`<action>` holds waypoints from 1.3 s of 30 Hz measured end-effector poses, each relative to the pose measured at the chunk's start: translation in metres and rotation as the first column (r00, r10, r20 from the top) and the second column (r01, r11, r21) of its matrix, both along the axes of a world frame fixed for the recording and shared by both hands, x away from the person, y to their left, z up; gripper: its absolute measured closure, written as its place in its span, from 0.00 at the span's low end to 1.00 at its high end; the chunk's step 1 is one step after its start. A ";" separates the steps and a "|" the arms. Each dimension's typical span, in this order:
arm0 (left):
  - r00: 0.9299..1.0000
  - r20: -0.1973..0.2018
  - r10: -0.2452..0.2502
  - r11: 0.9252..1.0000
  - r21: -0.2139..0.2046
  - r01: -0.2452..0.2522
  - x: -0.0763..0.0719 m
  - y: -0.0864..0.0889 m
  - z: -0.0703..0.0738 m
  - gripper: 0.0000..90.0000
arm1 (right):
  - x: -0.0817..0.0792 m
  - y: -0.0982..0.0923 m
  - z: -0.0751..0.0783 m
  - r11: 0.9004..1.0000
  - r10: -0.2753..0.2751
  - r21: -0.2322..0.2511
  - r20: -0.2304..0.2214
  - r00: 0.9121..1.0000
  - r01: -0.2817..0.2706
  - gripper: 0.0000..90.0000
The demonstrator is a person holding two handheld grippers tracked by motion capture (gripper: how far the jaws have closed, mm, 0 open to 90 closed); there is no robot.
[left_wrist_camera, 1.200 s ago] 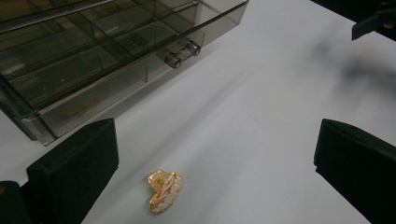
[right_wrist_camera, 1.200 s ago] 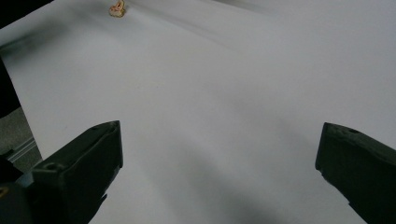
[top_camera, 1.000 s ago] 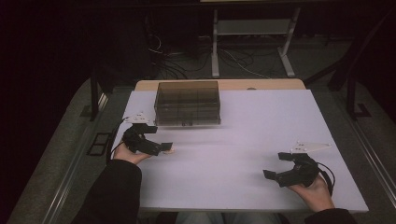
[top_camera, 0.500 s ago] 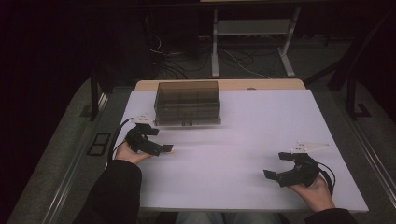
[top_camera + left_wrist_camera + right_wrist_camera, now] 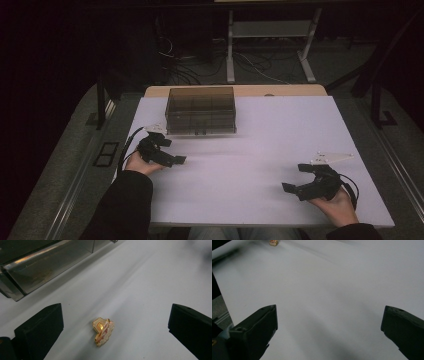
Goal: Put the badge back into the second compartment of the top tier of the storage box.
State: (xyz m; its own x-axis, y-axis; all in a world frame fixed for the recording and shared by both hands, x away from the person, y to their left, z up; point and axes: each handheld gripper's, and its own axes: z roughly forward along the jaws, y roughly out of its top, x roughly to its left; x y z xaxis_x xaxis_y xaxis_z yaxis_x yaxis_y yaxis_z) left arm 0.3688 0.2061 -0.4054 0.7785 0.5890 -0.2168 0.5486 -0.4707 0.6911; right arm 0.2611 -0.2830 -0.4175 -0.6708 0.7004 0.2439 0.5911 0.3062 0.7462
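- The box (image 5: 201, 111) stands at the far left of the tabletop (image 5: 280, 135), blocking passage there
- A small gold charm (image 5: 103, 330) lies on bare surface between the left gripper (image 5: 167, 151) fingers, near the box
- Middle and right tabletop lie open

smoky clear box (image 5: 201, 111), white table (image 5: 280, 135), perhaps acrylic

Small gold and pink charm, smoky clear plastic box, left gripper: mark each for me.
Small gold and pink charm (image 5: 103, 331), left gripper view: its middle.
Smoky clear plastic box (image 5: 201, 111), high view: lid centre.
Left gripper (image 5: 115, 327), left gripper view: midway between its open jaws.
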 end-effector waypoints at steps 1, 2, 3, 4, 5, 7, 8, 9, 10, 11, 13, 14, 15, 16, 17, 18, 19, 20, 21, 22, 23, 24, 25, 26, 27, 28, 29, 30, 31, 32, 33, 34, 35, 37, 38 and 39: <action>1.000 -0.003 0.000 1.000 0.001 0.000 0.000 0.000 -0.001 0.00 | 0.000 0.000 0.000 1.000 0.000 0.000 0.000 1.000 0.000 0.00; 1.000 -0.006 -0.003 1.000 0.006 0.003 0.001 0.000 -0.001 0.00 | 0.000 0.000 0.000 1.000 0.001 -0.001 -0.001 1.000 -0.001 0.00; 1.000 -0.010 -0.008 1.000 0.008 0.008 0.001 0.000 -0.002 0.00 | 0.000 0.000 0.000 1.000 0.001 -0.001 -0.001 1.000 -0.001 0.00; 1.000 -0.012 -0.011 1.000 0.012 0.011 0.002 -0.001 -0.003 0.01 | 0.000 0.000 0.000 1.000 0.001 -0.002 -0.002 1.000 -0.001 0.00; 1.000 -0.018 -0.014 1.000 0.015 0.014 0.002 -0.001 -0.004 0.01 | 0.000 0.000 0.000 1.000 0.001 -0.002 -0.002 1.000 -0.001 0.00; 1.000 -0.026 -0.016 1.000 0.013 0.016 0.003 -0.001 -0.006 0.04 | 0.000 0.001 -0.001 1.000 0.001 -0.004 -0.003 1.000 -0.001 0.00; 0.999 -0.029 -0.019 1.000 0.014 0.019 0.003 -0.001 -0.006 0.04 | 0.000 0.001 -0.001 1.000 0.003 -0.005 -0.002 1.000 -0.003 0.00; 0.999 -0.035 -0.019 1.000 0.014 0.020 0.004 -0.001 -0.006 0.05 | 0.000 0.001 -0.001 1.000 0.002 -0.005 -0.003 1.000 -0.002 0.00; 0.999 -0.036 -0.022 1.000 0.014 0.022 0.004 0.000 -0.007 0.06 | 0.000 0.001 -0.001 1.000 0.003 -0.005 -0.002 1.000 -0.003 0.00; 0.999 -0.039 -0.023 1.000 0.013 0.024 0.004 0.000 -0.007 0.07 | 0.000 0.001 -0.001 1.000 0.003 -0.006 -0.002 1.000 -0.003 0.00; 0.999 -0.044 -0.025 1.000 0.011 0.025 0.006 0.001 -0.008 0.09 | 0.000 0.000 -0.001 1.000 0.003 -0.006 -0.004 1.000 -0.003 0.00; 0.999 -0.047 -0.022 1.000 0.010 0.023 0.006 0.002 -0.009 0.11 | 0.000 0.000 -0.001 1.000 0.003 -0.006 -0.004 1.000 -0.003 0.00; 0.999 -0.049 -0.023 1.000 0.014 0.024 0.006 0.002 -0.010 0.12 | 0.000 0.001 -0.001 1.000 0.003 -0.007 -0.004 1.000 -0.003 0.00; 0.999 -0.048 -0.025 1.000 0.014 0.025 0.007 0.003 -0.010 0.13 | 0.000 0.001 -0.001 1.000 0.004 -0.008 -0.004 1.000 -0.004 0.00; 0.998 -0.049 -0.026 1.000 0.012 0.027 0.007 0.003 -0.011 0.14 | 0.000 0.001 -0.001 1.000 0.005 -0.008 -0.004 1.000 -0.005 0.00; 0.998 -0.051 -0.026 1.000 0.011 0.027 0.007 0.004 -0.012 0.16 | 0.000 0.001 -0.001 1.000 0.005 -0.008 -0.005 1.000 -0.005 0.00; 0.998 -0.053 -0.025 1.000 0.008 0.025 0.008 0.004 -0.013 0.16 | 0.000 0.001 -0.001 1.000 0.005 -0.008 -0.005 1.000 -0.005 0.00; 0.998 -0.058 -0.023 1.000 0.011 0.024 0.008 0.004 -0.013 0.17 | 0.000 0.001 -0.001 1.000 0.005 -0.009 -0.005 1.000 -0.006 0.00; 0.998 -0.059 -0.024 1.000 0.010 0.024 0.009 0.005 -0.014 0.18 | 0.000 0.001 -0.001 1.000 0.005 -0.009 -0.006 1.000 -0.005 0.00; 0.998 -0.058 -0.027 1.000 0.012 0.028 0.010 0.005 -0.015 0.19 | 0.000 0.001 -0.001 1.000 0.006 -0.010 -0.007 1.000 -0.006 0.00; 0.998 -0.058 -0.029 1.000 0.009 0.029 0.010 0.006 -0.016 0.20 | 0.000 0.001 -0.001 1.000 0.006 -0.011 -0.007 1.000 -0.006 0.00; 0.998 -0.060 -0.028 1.000 0.006 0.028 0.010 0.006 -0.017 0.22 | 0.000 0.001 -0.001 1.000 0.007 -0.012 -0.007 1.000 -0.007 0.00; 0.998 -0.060 -0.030 1.000 0.008 0.030 0.010 0.006 -0.018 0.23 | 0.000 0.001 -0.001 1.000 0.008 -0.013 -0.006 1.000 -0.008 0.00; 0.998 -0.060 -0.033 0.999 0.009 0.034 0.011 0.007 -0.018 0.24 | 0.000 0.001 -0.001 1.000 0.008 -0.013 -0.008 1.000 -0.008 0.00; 0.998 -0.059 -0.035 0.999 0.007 0.036 0.011 0.007 -0.019 0.25 | 0.000 0.001 -0.001 1.000 0.008 -0.014 -0.007 1.000 -0.008 0.00; 0.998 -0.058 -0.036 0.999 0.003 0.036 0.011 0.007 -0.020 0.26 | 0.000 0.001 -0.002 1.000 0.009 -0.014 -0.007 1.000 -0.009 0.00; 0.998 -0.058 -0.039 0.999 0.004 0.039 0.011 0.007 -0.021 0.28 | 0.000 0.001 -0.002 1.000 0.009 -0.014 -0.008 1.000 -0.009 0.00; 0.997 -0.061 -0.039 0.999 0.000 0.039 0.010 0.008 -0.022 0.29 | 0.000 0.001 -0.002 1.000 0.010 -0.014 -0.008 1.000 -0.010 0.00; 0.997 -0.062 -0.039 0.999 -0.003 0.038 0.010 0.007 -0.023 0.30 | 0.000 0.001 -0.002 1.000 0.010 -0.015 -0.008 1.000 -0.010 0.00; 0.997 -0.061 -0.043 0.999 0.000 0.043 0.010 0.008 -0.024 0.32 | 0.000 0.001 -0.002 1.000 0.010 -0.015 -0.008 1.000 -0.011 0.00; 0.997 -0.064 -0.044 0.999 -0.001 0.044 0.010 0.008 -0.025 0.33 | 0.000 0.001 -0.002 1.000 0.011 -0.015 -0.009 1.000 -0.011 0.00; 0.997 -0.065 -0.047 0.999 0.001 0.047 0.010 0.008 -0.026 0.34 | -0.001 0.001 -0.002 1.000 0.012 -0.015 -0.009 1.000 -0.012 0.00; 0.996 -0.068 -0.049 0.999 0.002 0.049 0.010 0.008 -0.027 0.35 | -0.001 0.001 -0.002 1.000 0.012 -0.016 -0.010 1.000 -0.013 0.00; 0.996 -0.072 -0.050 0.999 -0.002 0.050 0.010 0.008 -0.029 0.37 | -0.001 0.001 -0.002 1.000 0.013 -0.016 -0.011 1.000 -0.013 0.00; 0.996 -0.071 -0.051 0.999 -0.002 0.051 0.011 0.008 -0.030 0.38 | 0.000 0.001 -0.002 1.000 0.013 -0.016 -0.011 1.000 -0.014 0.00; 0.996 -0.071 -0.052 0.999 -0.002 0.052 0.011 0.008 -0.031 0.39 | 0.000 0.001 -0.002 1.000 0.015 -0.017 -0.009 1.000 -0.015 0.00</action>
